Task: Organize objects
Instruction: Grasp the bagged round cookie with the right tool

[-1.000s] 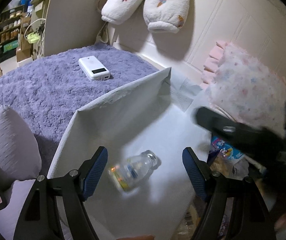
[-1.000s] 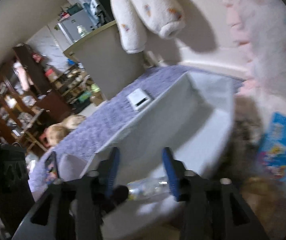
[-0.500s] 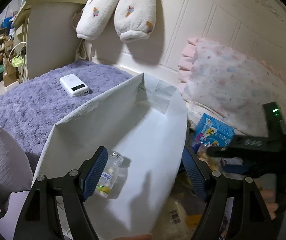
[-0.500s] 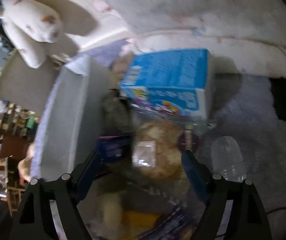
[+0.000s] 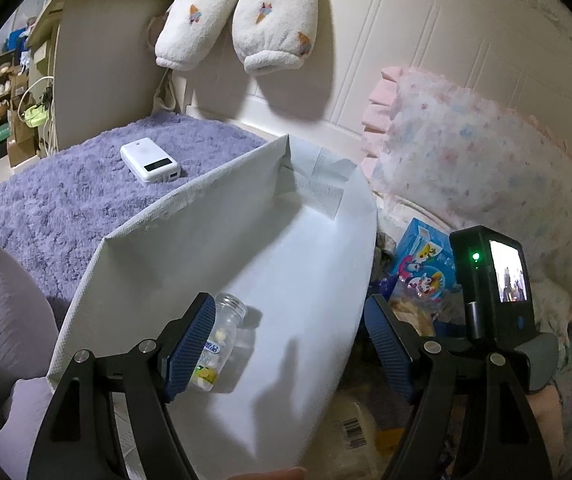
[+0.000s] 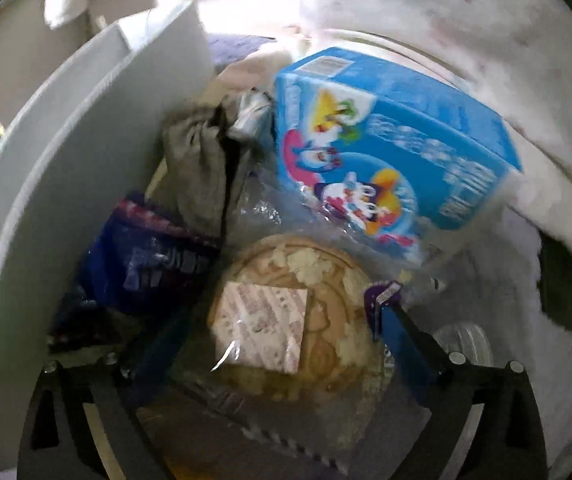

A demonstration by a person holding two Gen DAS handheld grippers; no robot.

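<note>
My left gripper (image 5: 286, 344) hangs tilted downward, jaws wide apart. My right gripper (image 6: 269, 320) points steeply down, jaws just opened wide, gripping nothing.

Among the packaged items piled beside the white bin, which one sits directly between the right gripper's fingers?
The round brown pastry in clear wrap, topped by a small patterned sachet. The blue cartoon box and dark blue packet lie farther off.

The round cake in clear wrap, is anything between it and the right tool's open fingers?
Nothing visible: the right tool hangs open directly over the wrapped cake, fingers either side; the blue box lies beyond.
</note>
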